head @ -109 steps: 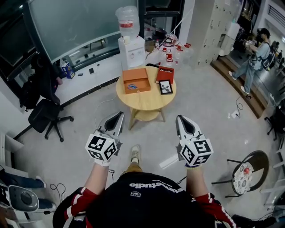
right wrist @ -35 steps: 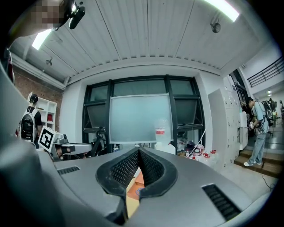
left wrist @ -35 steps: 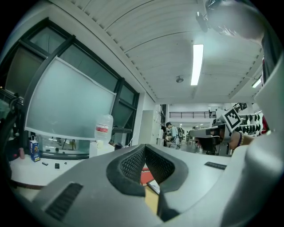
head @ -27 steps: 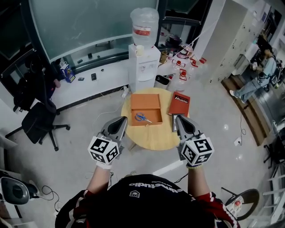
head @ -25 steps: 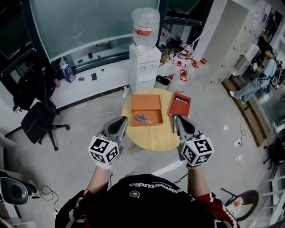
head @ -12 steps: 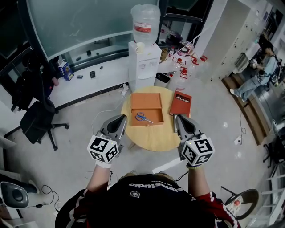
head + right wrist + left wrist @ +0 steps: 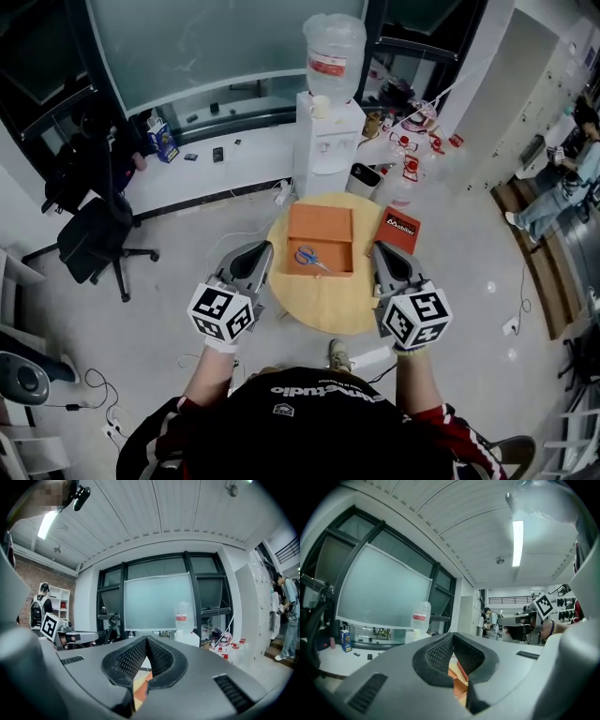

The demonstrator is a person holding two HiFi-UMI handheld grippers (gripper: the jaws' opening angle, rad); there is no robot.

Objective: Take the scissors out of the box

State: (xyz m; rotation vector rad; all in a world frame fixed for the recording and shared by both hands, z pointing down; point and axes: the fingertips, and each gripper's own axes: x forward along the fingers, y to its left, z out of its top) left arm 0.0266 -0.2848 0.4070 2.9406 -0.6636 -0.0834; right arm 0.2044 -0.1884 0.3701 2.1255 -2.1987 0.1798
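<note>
In the head view an open orange box (image 7: 320, 225) rests on a round wooden table (image 7: 328, 305) ahead of me. Blue-handled scissors (image 7: 307, 257) lie inside it near the front wall. My left gripper (image 7: 259, 249) is held in the air at the table's left edge, jaws shut and empty. At the table's right edge my right gripper (image 7: 381, 251) is also shut on nothing. Neither touches the box. In the left gripper view a sliver of the orange box (image 7: 458, 676) shows below the closed left gripper (image 7: 452, 635). The right gripper (image 7: 146, 639) likewise shows closed in its own view.
A red book (image 7: 401, 230) lies on the table to the right of the box. A water dispenser (image 7: 326, 145) stands just behind the table. An office chair (image 7: 92, 242) is to the left, and a person (image 7: 583, 155) stands far right.
I have walked up to the table: it and the box have come nearer and now lie between the two grippers. Both grippers have stayed shut and level.
</note>
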